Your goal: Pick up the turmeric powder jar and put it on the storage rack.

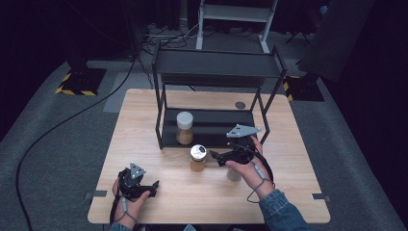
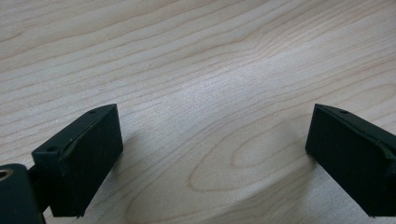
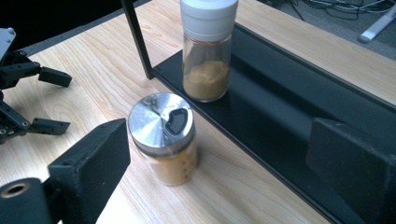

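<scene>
A spice jar with a shiny metal lid [image 1: 197, 158] [image 3: 163, 135] stands on the wooden table [image 1: 144, 120] just in front of a black two-tier rack [image 1: 216, 65]. My right gripper [image 1: 215, 157] [image 3: 219, 140] is open. It points at the jar from the right, and the jar stands just ahead of its jaws, nearer the left one and untouched. A second jar with a white cap [image 1: 184, 126] [image 3: 207, 51] stands on the rack's lower shelf [image 3: 280, 93]. My left gripper [image 1: 155, 187] [image 2: 212, 123] rests open over bare wood at the near left.
A pale object [image 1: 234, 174] sits partly hidden under the right hand. The rack's upright posts [image 3: 136, 37] rise beside the jars. Cables [image 1: 72, 120] trail across the grey floor around the table.
</scene>
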{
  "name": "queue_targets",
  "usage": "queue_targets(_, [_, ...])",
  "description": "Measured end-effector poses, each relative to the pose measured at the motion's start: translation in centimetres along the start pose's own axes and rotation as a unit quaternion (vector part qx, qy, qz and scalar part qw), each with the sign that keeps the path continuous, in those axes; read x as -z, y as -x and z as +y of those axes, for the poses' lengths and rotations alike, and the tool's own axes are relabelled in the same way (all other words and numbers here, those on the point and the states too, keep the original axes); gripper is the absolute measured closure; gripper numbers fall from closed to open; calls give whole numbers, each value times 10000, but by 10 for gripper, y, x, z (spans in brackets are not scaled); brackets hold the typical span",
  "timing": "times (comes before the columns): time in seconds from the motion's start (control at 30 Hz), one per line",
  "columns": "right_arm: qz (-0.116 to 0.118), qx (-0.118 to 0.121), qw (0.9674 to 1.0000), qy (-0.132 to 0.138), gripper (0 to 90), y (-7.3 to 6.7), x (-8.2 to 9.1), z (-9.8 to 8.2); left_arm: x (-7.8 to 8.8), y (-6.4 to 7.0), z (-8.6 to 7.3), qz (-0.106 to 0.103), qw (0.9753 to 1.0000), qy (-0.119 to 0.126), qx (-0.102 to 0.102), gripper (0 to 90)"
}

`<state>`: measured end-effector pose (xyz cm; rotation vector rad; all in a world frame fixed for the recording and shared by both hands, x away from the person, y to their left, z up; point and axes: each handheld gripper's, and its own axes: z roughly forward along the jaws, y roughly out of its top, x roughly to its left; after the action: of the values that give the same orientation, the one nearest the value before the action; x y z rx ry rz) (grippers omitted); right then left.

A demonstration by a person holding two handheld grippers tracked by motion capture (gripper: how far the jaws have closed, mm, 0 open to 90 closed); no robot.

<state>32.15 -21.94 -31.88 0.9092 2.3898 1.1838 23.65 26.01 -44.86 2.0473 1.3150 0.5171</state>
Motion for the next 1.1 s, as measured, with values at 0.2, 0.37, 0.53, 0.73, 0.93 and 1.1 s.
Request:
queue_targets(0.2, [61, -23, 10000, 25, 62, -4, -9, 3, 0, 0, 0, -1, 10000, 2, 3, 37])
queue_targets(0.37, [83, -9, 10000, 8, 62, -9, -19, 6, 0, 0, 0, 0, 10000, 0, 0, 38])
queue_targets(0.53, [116, 8, 9999, -44, 70, -15, -28, 10, 0, 0, 0, -1, 10000, 1, 2, 38])
queue_targets(0.73, [101, -39, 9999, -52, 73, -21, -41, 9, 0, 0, 0, 0, 10000, 0, 1, 37])
queue_targets(0.93, [57, 57, 9999, -122, 79, -28, -53, 10, 0, 0, 0, 0, 10000, 2, 2, 38])
queue_targets(1.1, [101, 61, 9998, -188, 84, -34, -65, 10, 0, 0, 0, 1, 10000, 0, 0, 38])
